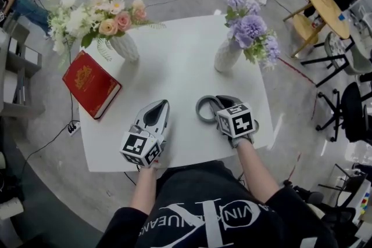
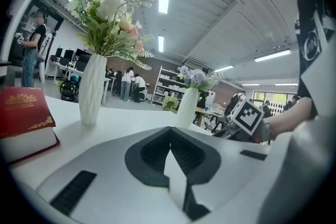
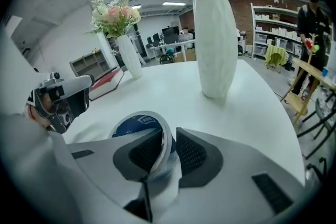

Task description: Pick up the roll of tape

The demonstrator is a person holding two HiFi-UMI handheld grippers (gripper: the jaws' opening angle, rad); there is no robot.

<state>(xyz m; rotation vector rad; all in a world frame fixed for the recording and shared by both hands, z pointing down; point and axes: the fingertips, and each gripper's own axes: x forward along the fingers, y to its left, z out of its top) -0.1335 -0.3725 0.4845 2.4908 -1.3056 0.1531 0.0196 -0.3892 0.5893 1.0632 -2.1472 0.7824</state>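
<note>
In the head view, a round white surface (image 1: 174, 69) carries a red hardcover book (image 1: 90, 85) at the far left and two ribbed white vases, one with pink and cream flowers (image 1: 125, 47) and one with purple flowers (image 1: 227, 56). The roll of tape (image 1: 199, 109) lies at the near right, just under the tip of the right claw (image 1: 214, 106). The left claw (image 1: 156, 114) hovers beside it, near the middle. In the left gripper view, this claw has its ribbed dark pads pressed together with nothing between them. In the right gripper view, the right claw straddles the thin wall of the roll, with one pad inside the ring by the blue core and one outside. A small gap shows at the outer pad, so I judge it is not pinching yet. The roll is a pale ring and looks smooth, and the surface looks slick too. The risk I see is that one pad pushes first, so the roll slides or tips away. A grip only at the rim may also let it swing and drop when lifted.
</note>
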